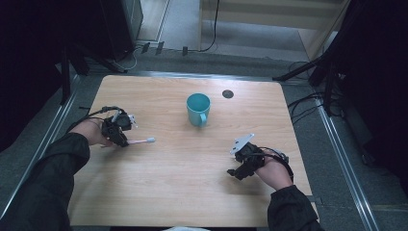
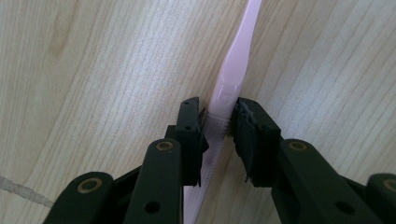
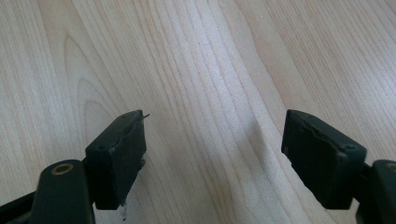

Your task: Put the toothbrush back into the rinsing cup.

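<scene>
Two jaws of our left gripper [image 2: 218, 122] pinch the pink toothbrush [image 2: 227, 88] left of the teal cup [image 1: 198, 109]. We risk it swivelling in that narrow grip when lifted. Our right gripper [image 3: 215, 158], near the cup's right, gapes wide, holding nothing.

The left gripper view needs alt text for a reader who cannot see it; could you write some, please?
Two black jaws of the left gripper close on the handle of a pink toothbrush, which lies on a pale wooden table and runs off the top edge.

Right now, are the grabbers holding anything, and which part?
The left gripper pinches the pink toothbrush around its handle, with the brush on the table. The right gripper is open, holding nothing.
</scene>
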### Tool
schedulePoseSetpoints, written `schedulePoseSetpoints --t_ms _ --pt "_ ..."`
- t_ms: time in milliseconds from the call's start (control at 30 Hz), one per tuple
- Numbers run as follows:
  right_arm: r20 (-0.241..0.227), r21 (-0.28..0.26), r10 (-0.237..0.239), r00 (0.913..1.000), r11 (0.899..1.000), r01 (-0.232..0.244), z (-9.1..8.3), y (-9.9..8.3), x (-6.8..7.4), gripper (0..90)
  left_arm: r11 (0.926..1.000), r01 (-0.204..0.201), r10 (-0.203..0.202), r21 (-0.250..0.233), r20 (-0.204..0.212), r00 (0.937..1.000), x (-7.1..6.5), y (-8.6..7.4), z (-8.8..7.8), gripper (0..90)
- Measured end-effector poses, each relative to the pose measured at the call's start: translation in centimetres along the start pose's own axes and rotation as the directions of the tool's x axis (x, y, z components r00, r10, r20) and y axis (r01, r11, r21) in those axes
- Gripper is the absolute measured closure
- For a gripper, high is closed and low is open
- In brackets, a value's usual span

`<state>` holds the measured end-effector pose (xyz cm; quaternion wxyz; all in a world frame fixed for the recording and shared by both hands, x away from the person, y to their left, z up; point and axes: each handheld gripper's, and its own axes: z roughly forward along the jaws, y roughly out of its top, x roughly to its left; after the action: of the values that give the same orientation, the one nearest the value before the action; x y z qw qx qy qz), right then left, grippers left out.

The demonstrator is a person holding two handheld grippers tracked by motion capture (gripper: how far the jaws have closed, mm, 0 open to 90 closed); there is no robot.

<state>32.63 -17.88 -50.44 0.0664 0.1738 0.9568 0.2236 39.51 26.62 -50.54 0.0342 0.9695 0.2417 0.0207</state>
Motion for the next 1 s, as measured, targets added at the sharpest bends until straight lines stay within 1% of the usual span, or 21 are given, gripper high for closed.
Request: schedulePoseSetpoints --t_ms 33,67,233,267,367,433,467,500,533,567,600,633,667,733,767,800,867,900,967,1000 --pt "0.0 0.002 0.001 1.0 1.0 -0.001 0.01 0.01 0.02 21.7 1.0 -0.006 0.006 0.0 0.002 1.0 -0.05 -0.05 0.0 71.6" --pt "0.001 0.004 0.0 1.0 1.0 0.0 0.05 0.03 0.06 21.7 0.9999 -0.011 0.011 0.009 0.001 0.9999 -0.11 -0.11 -0.03 73.2" --pt "0.0 0.004 -0.004 1.0 1.0 0.004 0.1 0.05 0.09 21.7 0.9995 -0.003 0.003 0.032 0.002 1.0 -0.06 -0.05 -0.03 77.3" --pt "0.0 0.006 -0.004 1.0 1.0 0.004 0.11 0.04 0.11 21.7 0.9991 0.011 -0.011 0.041 0.001 0.9999 -0.05 0.1 -0.01 77.6" --pt "-0.002 0.01 -0.005 1.0 1.0 0.005 0.11 0.04 0.14 21.7 0.9988 0.018 -0.018 0.046 0.002 0.9998 -0.01 0.21 0.03 77.9" --pt "-0.002 0.01 -0.004 1.0 1.0 0.004 0.13 0.03 0.16 21.7 0.998 0.032 -0.032 0.055 0.005 0.9995 0.03 0.31 0.0 78.2" --pt "-0.002 0.012 -0.006 1.0 1.0 0.006 0.12 0.03 0.16 21.7 0.9973 0.053 -0.053 0.052 0.01 0.9985 0.14 0.29 0.01 78.4" --pt "-0.002 0.012 -0.006 1.0 1.0 0.006 0.12 0.03 0.16 21.7 0.9973 0.053 -0.053 0.052 0.01 0.9985 0.14 0.29 0.01 78.5" --pt "-0.002 0.01 -0.005 1.0 1.0 0.005 0.13 0.03 0.16 21.7 0.9965 0.068 -0.07 0.048 0.023 0.9973 0.34 0.21 -0.02 78.4" --pt "-0.003 0.009 -0.005 1.0 1.0 0.005 0.12 0.02 0.14 21.7 0.9965 0.068 -0.07 0.048 0.023 0.9973 0.34 0.21 -0.02 78.5" --pt "-0.002 0.009 -0.002 1.0 1.0 0.002 0.11 0.01 0.14 21.7 0.9957 0.085 -0.086 0.035 0.032 0.9958 0.41 0.08 -0.01 78.6" --pt "-0.002 0.009 -0.002 1.0 1.0 0.002 0.11 0.01 0.14 21.7 0.9957 0.085 -0.086 0.035 0.032 0.9958 0.41 0.08 -0.01 78.8" --pt "0.0 0.008 -0.005 1.0 1.0 0.005 0.13 -0.01 0.08 21.7 0.9948 0.097 -0.098 0.031 0.034 0.9947 0.47 0.05 0.01 78.9" --pt "-0.001 0.012 -0.003 1.0 1.0 0.003 0.14 -0.01 0.1 21.7 0.9931 0.112 -0.113 0.036 0.039 0.9928 0.56 0.07 -0.01 79.0" --pt "-0.001 0.012 -0.003 1.0 1.0 0.003 0.14 -0.01 0.1 21.7 0.9931 0.112 -0.113 0.036 0.039 0.9928 0.56 0.07 -0.01 79.1" --pt "-0.001 0.01 -0.004 1.0 1.0 0.004 0.12 -0.01 0.12 21.7 0.9915 0.124 -0.126 0.039 0.044 0.9911 0.57 0.11 -0.01 79.1" --pt "-0.001 0.01 -0.003 1.0 1.0 0.003 0.11 -0.01 0.11 21.7 0.9907 0.129 -0.131 0.045 0.044 0.9904 0.57 0.18 -0.01 79.1" --pt "-0.001 0.01 -0.003 1.0 1.0 0.003 0.11 -0.01 0.11 21.7 0.9912 0.124 -0.126 0.044 0.039 0.9912 0.5 0.2 -0.01 79.1" --pt "-0.002 0.011 -0.004 1.0 1.0 0.004 0.13 -0.02 0.1 21.7 0.9891 0.139 -0.141 0.048 0.038 0.9892 0.56 0.21 0.0 79.1" --pt "-0.002 0.012 -0.003 1.0 1.0 0.003 0.14 -0.03 0.1 21.7 0.9871 0.153 -0.155 0.049 0.044 0.987 0.59 0.18 -0.01 79.1"
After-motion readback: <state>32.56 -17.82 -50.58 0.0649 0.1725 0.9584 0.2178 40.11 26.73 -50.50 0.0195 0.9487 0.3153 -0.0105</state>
